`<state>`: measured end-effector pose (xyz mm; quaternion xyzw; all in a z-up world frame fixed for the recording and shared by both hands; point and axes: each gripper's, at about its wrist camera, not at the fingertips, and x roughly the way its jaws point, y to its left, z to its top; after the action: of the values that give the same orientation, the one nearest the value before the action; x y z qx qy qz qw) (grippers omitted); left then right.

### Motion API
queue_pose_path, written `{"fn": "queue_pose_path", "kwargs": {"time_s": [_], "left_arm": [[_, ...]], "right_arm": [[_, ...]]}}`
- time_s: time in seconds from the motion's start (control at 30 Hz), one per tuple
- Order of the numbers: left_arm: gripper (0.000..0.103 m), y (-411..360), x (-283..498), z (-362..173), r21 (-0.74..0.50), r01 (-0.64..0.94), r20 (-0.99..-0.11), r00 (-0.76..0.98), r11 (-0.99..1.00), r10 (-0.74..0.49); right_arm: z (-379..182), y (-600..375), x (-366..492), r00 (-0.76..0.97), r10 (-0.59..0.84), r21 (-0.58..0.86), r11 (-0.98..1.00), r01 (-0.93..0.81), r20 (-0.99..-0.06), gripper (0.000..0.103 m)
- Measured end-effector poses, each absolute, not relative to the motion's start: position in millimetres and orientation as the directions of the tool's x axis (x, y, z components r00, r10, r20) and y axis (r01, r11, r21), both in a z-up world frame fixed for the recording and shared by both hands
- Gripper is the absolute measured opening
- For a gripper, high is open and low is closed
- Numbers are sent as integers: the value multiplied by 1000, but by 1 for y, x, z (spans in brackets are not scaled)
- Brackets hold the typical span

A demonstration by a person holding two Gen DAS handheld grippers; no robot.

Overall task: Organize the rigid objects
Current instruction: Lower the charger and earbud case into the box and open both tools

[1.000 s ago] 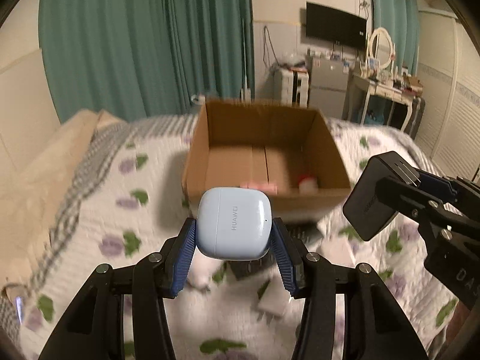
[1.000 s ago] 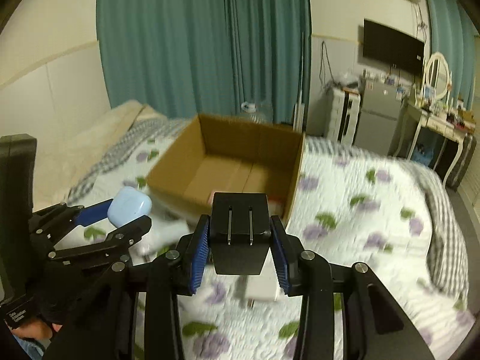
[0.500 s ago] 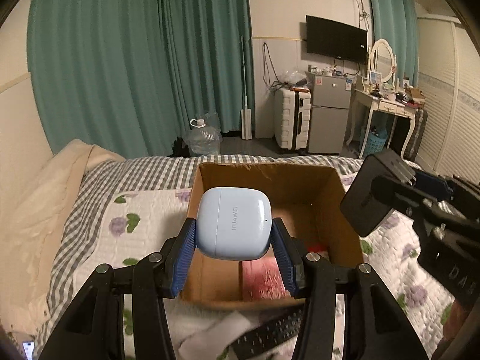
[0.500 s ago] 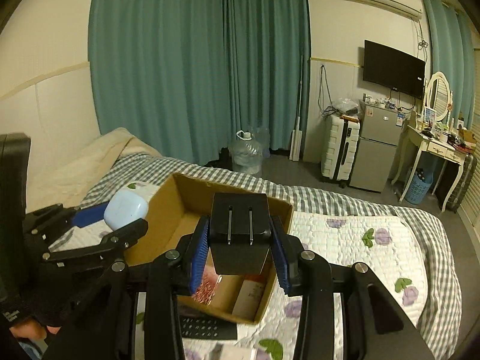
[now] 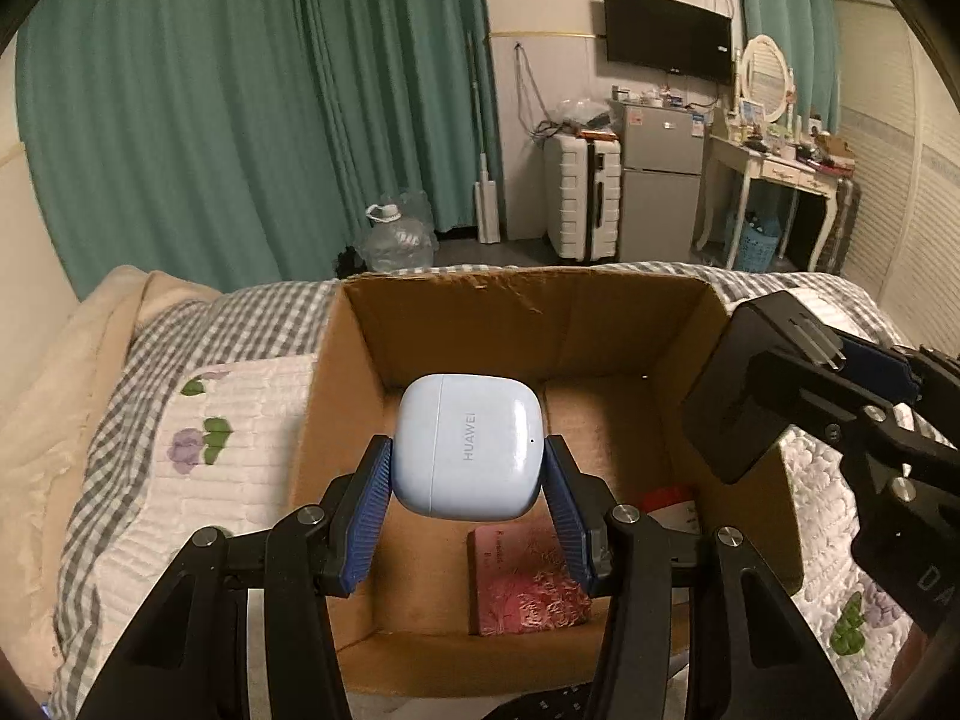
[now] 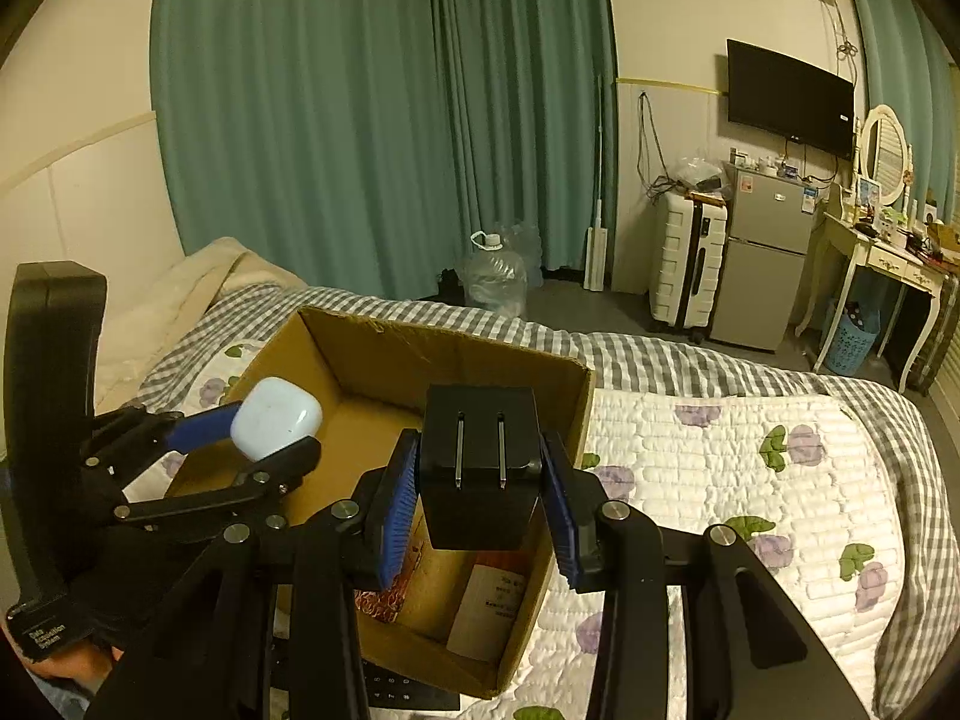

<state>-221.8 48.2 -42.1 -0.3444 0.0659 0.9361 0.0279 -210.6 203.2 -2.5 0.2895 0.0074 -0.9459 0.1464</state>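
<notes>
My left gripper [image 5: 471, 504] is shut on a pale blue earbud case [image 5: 471, 447] and holds it above the open cardboard box [image 5: 540, 312] on the bed. My right gripper [image 6: 477, 516] is shut on a black plug adapter [image 6: 477, 468] with two metal prongs, held over the box's right side [image 6: 576, 414]. The adapter also shows in the left wrist view [image 5: 756, 384], and the earbud case in the right wrist view [image 6: 276, 417]. Inside the box lie a pink booklet [image 5: 522, 582] and a red-capped item [image 5: 672, 504].
A black remote [image 6: 402, 690] lies on the quilt [image 6: 720, 450] in front of the box. A beige blanket [image 5: 54, 372] is bunched at the left. Beyond the bed stand a water jug [image 6: 495, 273], suitcase [image 6: 687, 258], fridge and dressing table.
Both grippers have moved forward and up over the box with their objects still held. The box now lies below and close, its inside in view.
</notes>
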Motion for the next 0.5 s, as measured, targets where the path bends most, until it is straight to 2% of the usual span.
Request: {"fn": "queue_pose_path", "kwargs": {"time_s": [0.07,0.1,0.13,0.23,0.5], "left_arm": [[54,50,-224,-45,102,-98,-647,-762,-990,9],[60,52,-226,-46,118,-89,-646,-763,-989,-9],[63,52,-228,-46,139,-78,-643,-766,-987,-30],[63,53,-229,-48,170,-72,-632,-773,-983,-52],[63,44,-233,-51,143,-60,-637,-769,-988,-45]], "right_arm": [[-6,204,-213,-788,-277,76,-956,283,-550,38],[-7,204,-215,-787,-277,78,-956,282,-551,38],[-9,204,-217,-786,-277,81,-956,281,-553,38],[-13,203,-225,-780,-279,92,-957,276,-560,38],[-33,203,-254,-758,-282,121,-957,262,-589,38]]}}
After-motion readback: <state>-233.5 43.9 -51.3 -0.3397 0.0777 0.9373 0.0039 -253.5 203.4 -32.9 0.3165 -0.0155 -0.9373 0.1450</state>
